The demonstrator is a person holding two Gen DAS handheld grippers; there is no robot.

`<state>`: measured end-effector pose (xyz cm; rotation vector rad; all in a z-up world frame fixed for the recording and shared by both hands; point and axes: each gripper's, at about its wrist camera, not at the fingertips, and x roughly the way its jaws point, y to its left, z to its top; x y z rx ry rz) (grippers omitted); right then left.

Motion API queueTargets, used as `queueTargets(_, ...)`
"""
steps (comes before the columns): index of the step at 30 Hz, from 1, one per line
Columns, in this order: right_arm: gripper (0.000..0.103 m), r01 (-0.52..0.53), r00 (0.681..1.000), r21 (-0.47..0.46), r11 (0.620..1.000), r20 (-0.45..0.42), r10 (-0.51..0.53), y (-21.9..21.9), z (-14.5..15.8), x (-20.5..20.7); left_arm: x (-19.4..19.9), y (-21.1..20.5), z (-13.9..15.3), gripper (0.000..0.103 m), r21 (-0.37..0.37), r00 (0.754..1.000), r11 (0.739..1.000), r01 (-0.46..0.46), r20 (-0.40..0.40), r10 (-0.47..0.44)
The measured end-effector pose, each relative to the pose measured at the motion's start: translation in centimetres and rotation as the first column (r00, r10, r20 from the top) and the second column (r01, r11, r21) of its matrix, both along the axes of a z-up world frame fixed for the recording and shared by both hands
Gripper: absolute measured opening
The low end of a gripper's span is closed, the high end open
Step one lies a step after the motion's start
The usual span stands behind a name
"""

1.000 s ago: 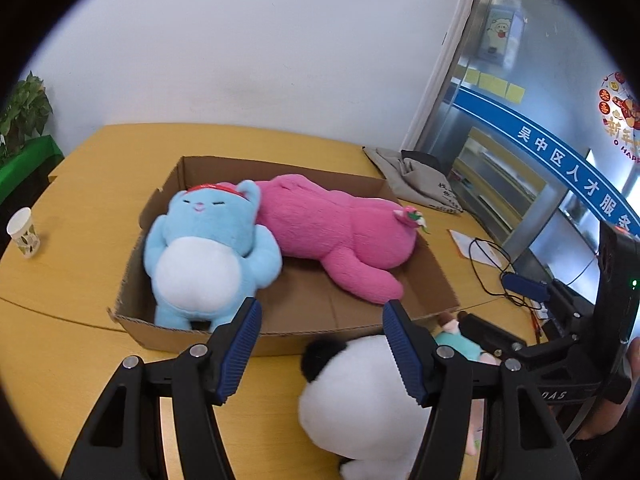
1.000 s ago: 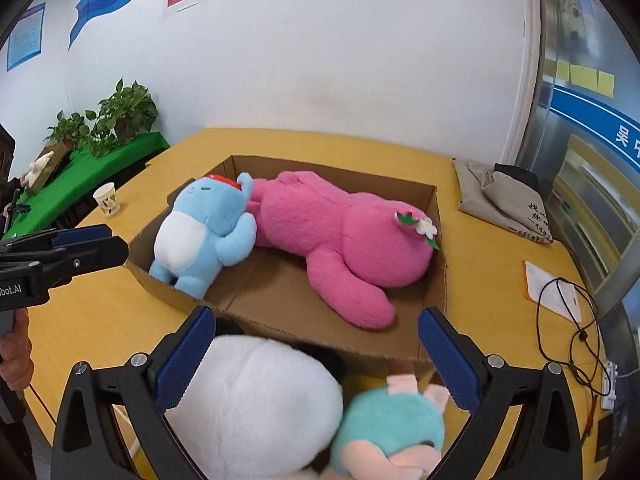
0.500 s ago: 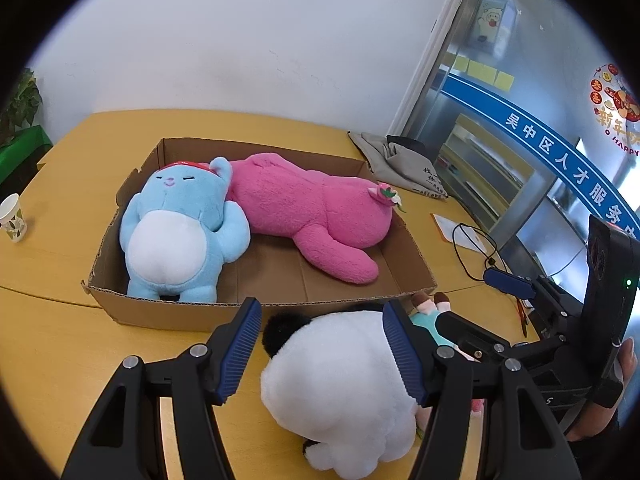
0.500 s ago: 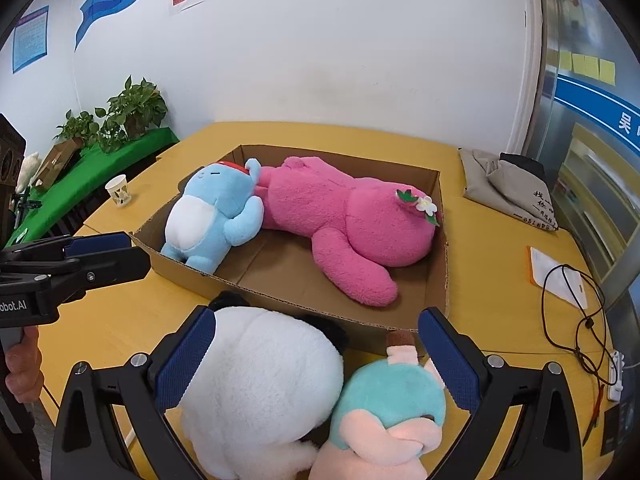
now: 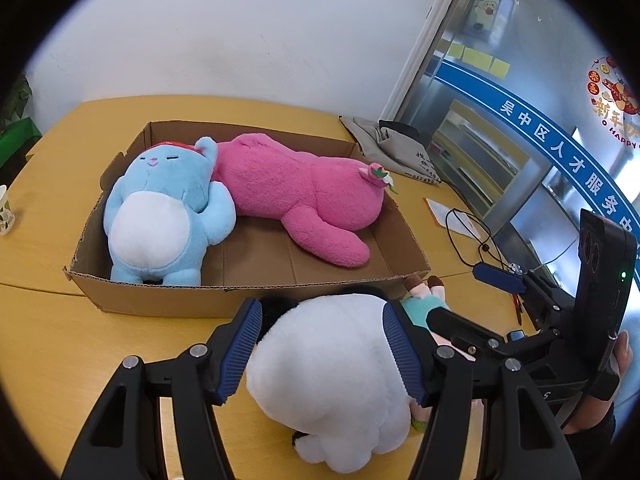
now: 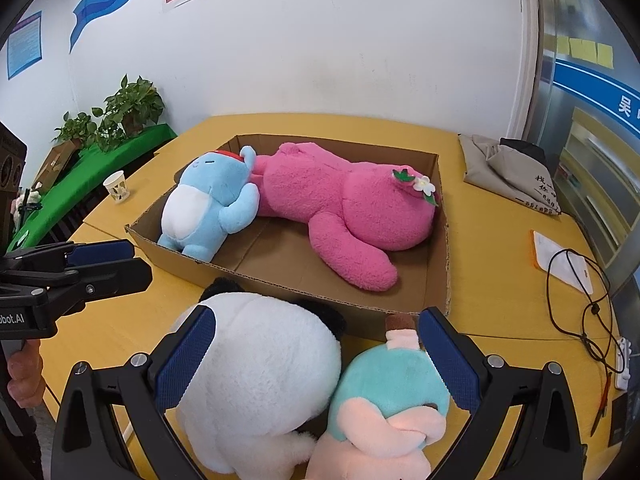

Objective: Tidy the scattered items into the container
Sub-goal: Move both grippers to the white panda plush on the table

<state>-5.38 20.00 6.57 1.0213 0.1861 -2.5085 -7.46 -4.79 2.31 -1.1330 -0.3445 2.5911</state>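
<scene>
Left wrist: yellow table (image 5: 60, 332) against white wall (image 5: 240, 32).

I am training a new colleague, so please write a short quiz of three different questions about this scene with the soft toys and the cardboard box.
1. True or false: the white panda plush already lies inside the cardboard box.
2. Which toys are in the box? A) blue plush and pink plush B) teal plush and panda C) none
3. Fill in: the left gripper has its open fingers on either side of the ______ plush.

Key: 1 false, it lies on the table in front of the box; 2 A; 3 panda.
</scene>
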Motion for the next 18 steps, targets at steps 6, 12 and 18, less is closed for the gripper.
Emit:
queueTargets(6, 0.103, -0.148, 0.989, -0.039, 0.988, 0.017, 0.148, -0.3, -1.2, 1.3, 0.0, -1.1, -1.3, 0.063, 0.1, 0.999, 0.994, 0.039, 0.008, -0.04)
queueTargets(12, 0.103, -0.228, 0.97, -0.078, 0.97, 0.066, 0.234, -0.8, -3.2, 1.8, -0.4, -2.5, -3.3, 0.063, 0.127, 0.998, 0.992, 0.01, 0.067, -0.019)
queueTargets(18, 0.103, -0.256, 0.955, -0.078, 0.963, 0.13, 0.265, -1.5, -5.1, 0.1, -1.4, -3.3, -7.5, 0.063, 0.181, 0.989, 0.982, 0.053, 0.126, -0.077)
